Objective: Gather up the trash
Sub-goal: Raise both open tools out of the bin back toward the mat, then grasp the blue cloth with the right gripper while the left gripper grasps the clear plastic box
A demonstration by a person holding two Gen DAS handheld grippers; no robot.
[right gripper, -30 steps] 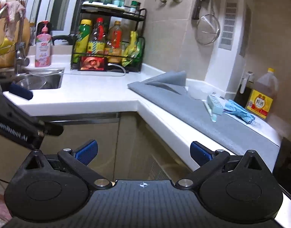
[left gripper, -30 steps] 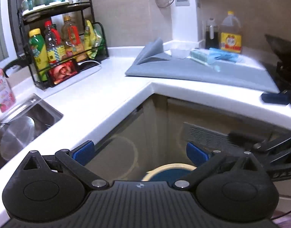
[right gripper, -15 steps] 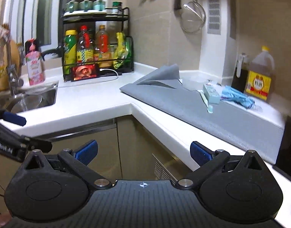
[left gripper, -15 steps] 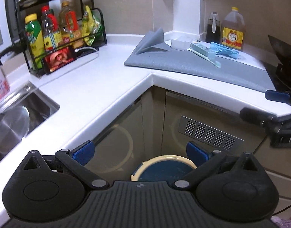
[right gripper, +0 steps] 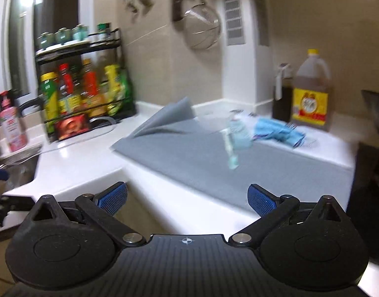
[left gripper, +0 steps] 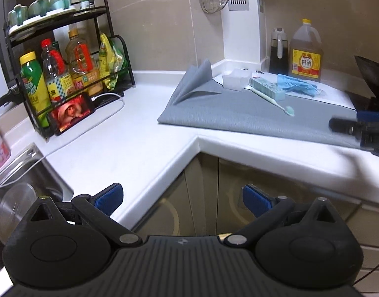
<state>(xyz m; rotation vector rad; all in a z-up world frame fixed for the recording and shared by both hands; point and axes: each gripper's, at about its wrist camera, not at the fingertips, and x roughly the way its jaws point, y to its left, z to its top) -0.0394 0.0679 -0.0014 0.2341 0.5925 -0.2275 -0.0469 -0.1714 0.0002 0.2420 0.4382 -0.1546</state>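
the white l-shaped countertop (left gripper: 130, 133) carries a grey mat (left gripper: 251, 113) at 1 o'clock, one corner folded up. a black bottle rack (left gripper: 65, 79) stands at 10 o'clock, an oil jug (left gripper: 305, 57) at 2 o'clock.

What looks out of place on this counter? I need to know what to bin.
A toothbrush, its carton and a crumpled blue glove lie on the grey mat, whose far corner is folded up.

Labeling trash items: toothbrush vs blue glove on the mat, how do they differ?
The toothbrush is thin, rigid, pale green and lies straight; the blue glove is soft, crumpled, wider. The toothbrush lies nearer the grey mat's front edge; the glove sits further back by the jug. Neither is gripped.
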